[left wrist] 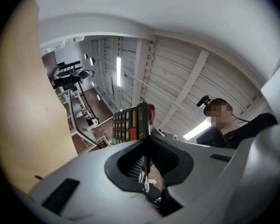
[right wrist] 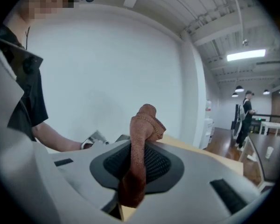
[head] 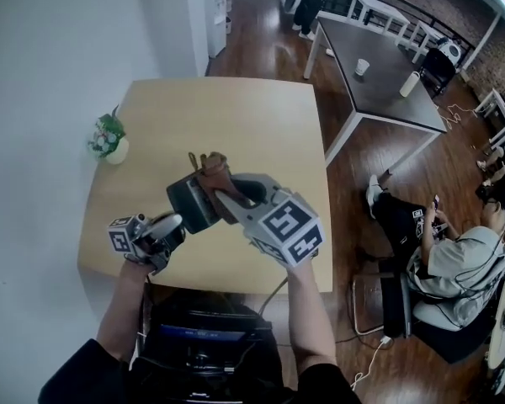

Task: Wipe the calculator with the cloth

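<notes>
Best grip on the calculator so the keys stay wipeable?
Take the calculator by one thin edge, jaws across its thickness, coming edge-on, as the left hand-held gripper has it. It's a flat slab, so the key face is clear for the cloth.

1. A light wooden table (head: 227, 124) spreads beneath and beyond the jaws.
2. A small potted plant (head: 108, 138) stands on it, well left of the jaws.
3. A dark table (head: 379, 78) stands far beyond, to their right, bearing a white cup (head: 362, 66).
4. A seated person (head: 454, 263) is off to their right.
</notes>
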### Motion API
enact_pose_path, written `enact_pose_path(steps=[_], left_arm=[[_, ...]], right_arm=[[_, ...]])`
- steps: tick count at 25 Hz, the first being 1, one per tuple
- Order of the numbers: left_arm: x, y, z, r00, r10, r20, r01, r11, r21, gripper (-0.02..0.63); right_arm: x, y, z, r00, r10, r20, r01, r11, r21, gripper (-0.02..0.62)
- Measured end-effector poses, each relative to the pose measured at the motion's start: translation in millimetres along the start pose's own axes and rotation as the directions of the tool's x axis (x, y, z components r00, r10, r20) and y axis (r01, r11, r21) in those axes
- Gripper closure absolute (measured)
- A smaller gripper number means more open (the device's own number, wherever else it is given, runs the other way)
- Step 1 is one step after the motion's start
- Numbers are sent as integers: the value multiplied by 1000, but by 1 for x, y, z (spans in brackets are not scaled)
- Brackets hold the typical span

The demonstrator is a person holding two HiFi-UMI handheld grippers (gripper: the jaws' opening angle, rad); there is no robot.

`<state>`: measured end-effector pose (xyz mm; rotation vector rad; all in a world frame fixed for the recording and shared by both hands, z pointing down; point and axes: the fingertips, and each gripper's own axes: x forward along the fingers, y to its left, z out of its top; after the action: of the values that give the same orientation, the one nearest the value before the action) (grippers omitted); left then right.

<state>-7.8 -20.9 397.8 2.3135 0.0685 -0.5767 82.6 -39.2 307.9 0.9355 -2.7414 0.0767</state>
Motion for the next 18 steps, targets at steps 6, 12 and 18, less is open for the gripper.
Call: enact_pose_path(steps=[6, 12, 18], left_arm=[[12, -3, -11, 1000, -11, -27, 11, 1000, 12, 560], [1, 3, 0, 1000, 14, 22, -13, 1000, -14, 558], [-6, 10, 0, 998, 53, 28, -53, 998, -20, 558]], right_arm=[[44, -12, 7, 997, 65, -38, -66, 998, -24, 526], [34, 34, -18, 981, 183, -67, -188, 979, -77, 526], [2, 75, -71, 922, 283, -263, -326, 936, -136, 526]])
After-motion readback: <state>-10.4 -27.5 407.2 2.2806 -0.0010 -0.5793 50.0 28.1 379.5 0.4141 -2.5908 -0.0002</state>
